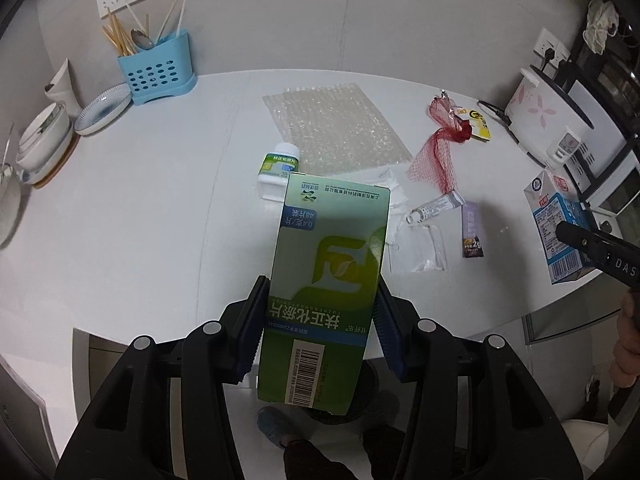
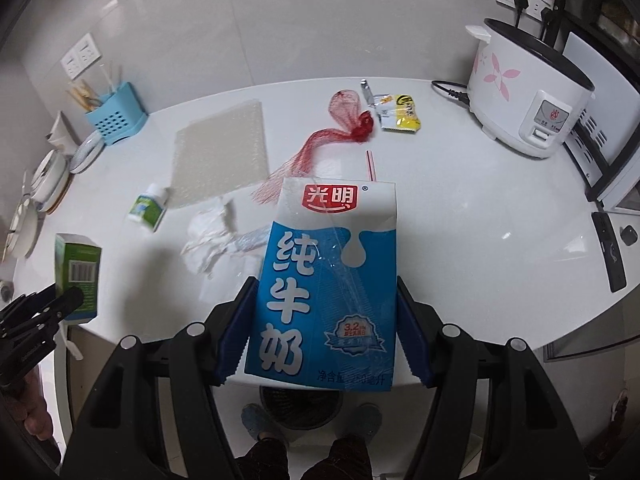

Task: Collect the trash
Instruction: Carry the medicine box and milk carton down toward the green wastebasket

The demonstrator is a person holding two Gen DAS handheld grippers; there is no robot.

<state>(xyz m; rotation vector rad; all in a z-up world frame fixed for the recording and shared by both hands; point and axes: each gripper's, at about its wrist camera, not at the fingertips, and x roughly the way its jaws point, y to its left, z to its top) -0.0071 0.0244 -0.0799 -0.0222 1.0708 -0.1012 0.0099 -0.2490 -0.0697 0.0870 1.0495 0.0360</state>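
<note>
My left gripper (image 1: 322, 286) is shut on a green medicine box (image 1: 328, 264), its blue pads pressing both long sides, held above the white table's (image 1: 140, 208) near edge. My right gripper (image 2: 325, 282) is shut on a blue and white milk carton (image 2: 324, 264), also lifted over the near edge. Each view shows the other's load: the carton (image 1: 554, 232) at far right, the green box (image 2: 78, 272) at far left. A dark round bin (image 2: 300, 408) stands on the floor under the table edge. On the table lie bubble wrap (image 1: 336, 128), a red net bag (image 1: 440, 148), a small white bottle (image 1: 278, 170) and a tube (image 1: 436, 206).
A yellow wrapper (image 2: 400, 116), a straw (image 2: 371, 164), crumpled tissue (image 2: 208, 236) and a purple sachet (image 1: 472, 232) also lie there. A blue cutlery holder (image 1: 158, 68) and stacked dishes (image 1: 44, 140) stand back left, a rice cooker (image 2: 524, 92) back right. The person's feet (image 2: 260, 424) flank the bin.
</note>
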